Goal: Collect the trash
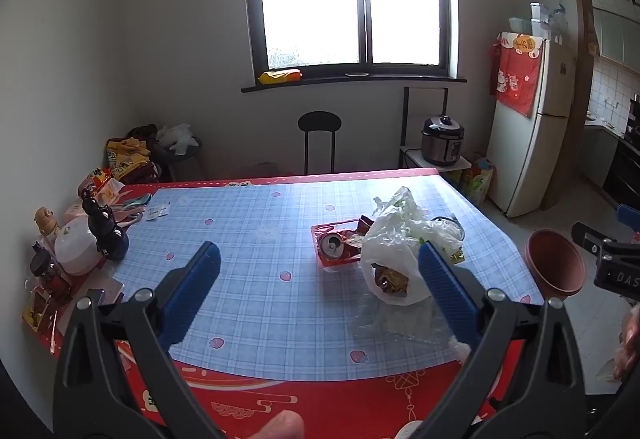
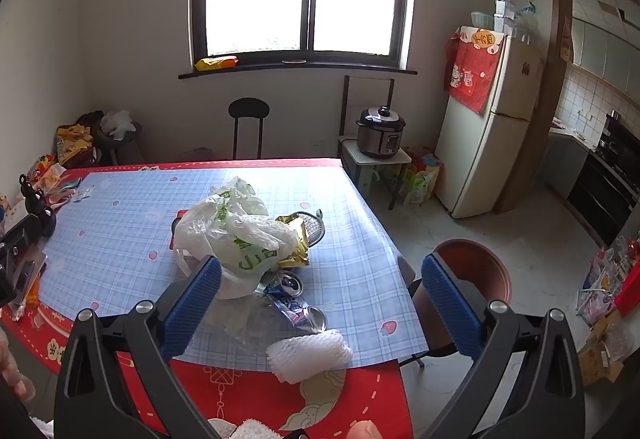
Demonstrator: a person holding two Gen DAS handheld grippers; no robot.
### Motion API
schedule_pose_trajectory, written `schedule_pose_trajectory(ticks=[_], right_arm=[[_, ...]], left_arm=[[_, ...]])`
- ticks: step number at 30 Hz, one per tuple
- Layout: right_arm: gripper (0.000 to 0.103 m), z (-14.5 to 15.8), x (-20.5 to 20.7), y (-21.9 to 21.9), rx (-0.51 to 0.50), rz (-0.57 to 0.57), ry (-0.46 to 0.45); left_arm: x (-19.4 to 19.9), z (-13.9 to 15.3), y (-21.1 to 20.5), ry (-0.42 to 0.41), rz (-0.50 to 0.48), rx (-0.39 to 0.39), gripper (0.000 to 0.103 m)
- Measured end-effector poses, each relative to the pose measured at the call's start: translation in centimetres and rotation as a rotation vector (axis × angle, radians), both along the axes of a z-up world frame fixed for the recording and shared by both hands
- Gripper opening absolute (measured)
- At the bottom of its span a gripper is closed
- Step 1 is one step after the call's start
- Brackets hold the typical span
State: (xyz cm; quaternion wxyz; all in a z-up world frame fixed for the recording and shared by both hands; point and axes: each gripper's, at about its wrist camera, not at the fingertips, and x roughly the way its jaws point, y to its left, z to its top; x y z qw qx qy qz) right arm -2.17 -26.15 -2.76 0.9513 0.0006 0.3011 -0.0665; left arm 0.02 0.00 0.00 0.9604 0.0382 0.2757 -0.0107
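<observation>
The left gripper (image 1: 320, 279) hovers above the table (image 1: 240, 303), jaws spread wide and empty, presumably lining up an approach. At its two o'clock a crumpled white plastic bag (image 1: 394, 235) slumps against a red tray (image 1: 320, 257) holding a dented can (image 1: 332, 243). The right gripper (image 2: 320, 279), equally wide and empty, frames a flattened blue can (image 2: 294, 303) and white foam netting (image 2: 308, 355) at six o'clock, with a brown bin (image 2: 486, 267) at three o'clock, placed to receive trash.
</observation>
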Motion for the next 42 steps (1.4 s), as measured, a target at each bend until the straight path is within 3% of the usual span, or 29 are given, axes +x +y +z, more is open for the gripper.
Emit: schedule_pose_trajectory(ticks=[42], right_arm=[[0.099, 0.0, 0.6, -1.1, 0.011, -0.005, 0.017]], left_arm=[[0.7, 0.3, -0.5, -0.017, -0.002, 0.023, 0.098]])
